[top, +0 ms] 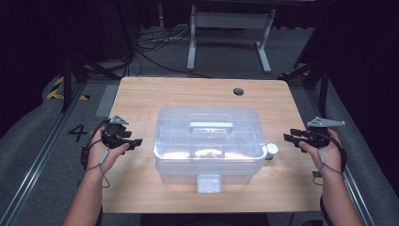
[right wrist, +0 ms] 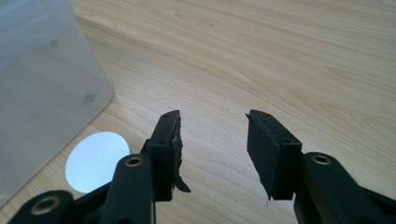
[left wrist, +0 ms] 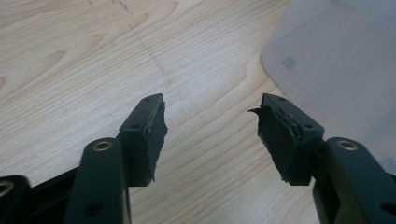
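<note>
High view: showed a clear plastic storage box (top: 208, 143) with a handled lid at the middle of the wooden table (top: 141, 96), front latch facing the person. Held the left gripper (top: 137, 142) just off the box's left side, jaws apart and empty, pointing toward it. Held the right gripper (top: 288, 138) off the box's right side, jaws likewise apart, nothing between them. Placed a small white-lidded cup (top: 271, 151) close by the box's right wall, between box and right gripper.

Left gripper view: looked along two spread black jaws at bare wood, with the box's rounded corner (left wrist: 336, 70) at upper right, apart from the pads.

Right gripper view: caught jaws wide and empty over the tabletop, the box wall (right wrist: 42, 88) at left, the cup's white lid (right wrist: 97, 160) beside the left jaw, not gripped.
</note>
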A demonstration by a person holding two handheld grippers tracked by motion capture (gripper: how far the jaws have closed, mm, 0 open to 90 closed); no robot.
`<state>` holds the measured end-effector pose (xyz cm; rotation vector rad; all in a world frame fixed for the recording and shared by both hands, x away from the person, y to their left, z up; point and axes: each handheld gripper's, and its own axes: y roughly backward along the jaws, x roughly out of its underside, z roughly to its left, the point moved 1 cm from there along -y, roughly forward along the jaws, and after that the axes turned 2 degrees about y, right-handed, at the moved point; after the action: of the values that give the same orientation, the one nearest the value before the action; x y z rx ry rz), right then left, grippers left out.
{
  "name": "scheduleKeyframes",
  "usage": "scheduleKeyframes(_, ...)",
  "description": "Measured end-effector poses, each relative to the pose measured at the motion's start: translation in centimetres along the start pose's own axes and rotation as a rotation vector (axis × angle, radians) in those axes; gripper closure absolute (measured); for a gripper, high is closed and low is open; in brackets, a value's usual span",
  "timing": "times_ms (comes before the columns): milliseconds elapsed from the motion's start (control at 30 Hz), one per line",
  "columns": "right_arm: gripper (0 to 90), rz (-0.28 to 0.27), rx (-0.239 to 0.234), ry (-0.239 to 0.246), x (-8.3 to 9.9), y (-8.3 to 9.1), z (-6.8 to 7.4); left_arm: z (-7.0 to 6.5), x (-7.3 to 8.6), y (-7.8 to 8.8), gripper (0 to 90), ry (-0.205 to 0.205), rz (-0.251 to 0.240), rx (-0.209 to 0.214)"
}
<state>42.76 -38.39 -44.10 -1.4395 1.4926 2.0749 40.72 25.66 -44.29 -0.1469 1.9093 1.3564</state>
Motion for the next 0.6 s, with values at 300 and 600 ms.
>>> scheduleKeyframes(300, 55.1, 0.01, -0.01, 0.019, -0.3, 0.0, 0.2, -1.1, -0.8, 2.0, 39.3, -0.006, -0.005, 0.054)
scheduleKeyframes(600, 55.7, 0.017, -0.009, 0.007, -0.2, 0.3, 0.2, -2.5, -2.3, 5.0, 44.6, -0.054, -0.011, 0.044)
